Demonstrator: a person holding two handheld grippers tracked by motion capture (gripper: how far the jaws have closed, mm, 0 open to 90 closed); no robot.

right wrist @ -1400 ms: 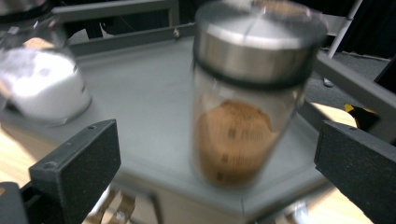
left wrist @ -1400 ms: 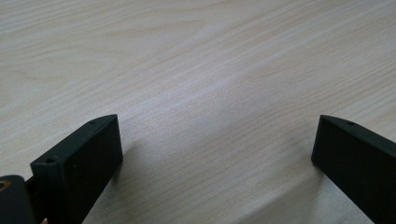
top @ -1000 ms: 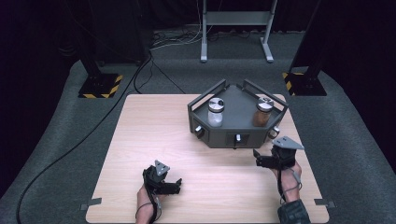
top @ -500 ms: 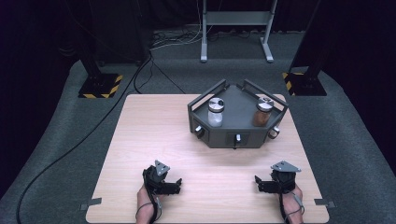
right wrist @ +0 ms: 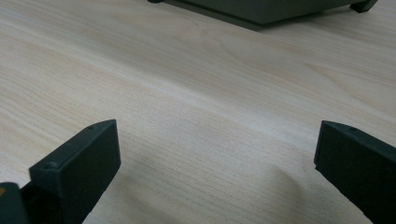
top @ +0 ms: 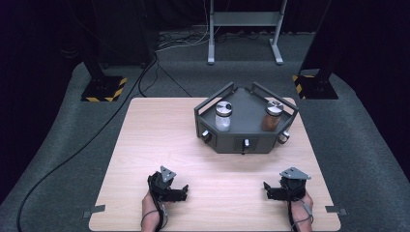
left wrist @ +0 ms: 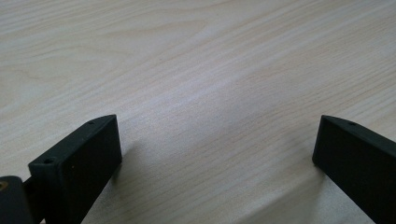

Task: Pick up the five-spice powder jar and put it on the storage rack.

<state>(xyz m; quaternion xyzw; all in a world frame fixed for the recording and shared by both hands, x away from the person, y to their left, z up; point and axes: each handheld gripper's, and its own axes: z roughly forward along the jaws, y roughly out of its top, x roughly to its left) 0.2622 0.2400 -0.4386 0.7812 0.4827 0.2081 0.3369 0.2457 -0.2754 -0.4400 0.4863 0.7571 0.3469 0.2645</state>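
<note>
Down near the table's (top: 145, 145) front edge, the left gripper (top: 183, 192) and right gripper (top: 267, 188) both rest with jaws spread wide, gripping nothing, bare wood between them. Well apart, the grey tray (top: 246, 142) carries a white jar (top: 223, 116) and brown jar (top: 272, 115)

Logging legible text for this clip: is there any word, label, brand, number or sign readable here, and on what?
None can be read.
The white-filled jar and brown-filled jar in the grey tray show no legible label at this size.
The yellow-black hazard stripes on the stand bases carry no lettering.
The left gripper and right gripper, both open, bear no readable markings.
</note>
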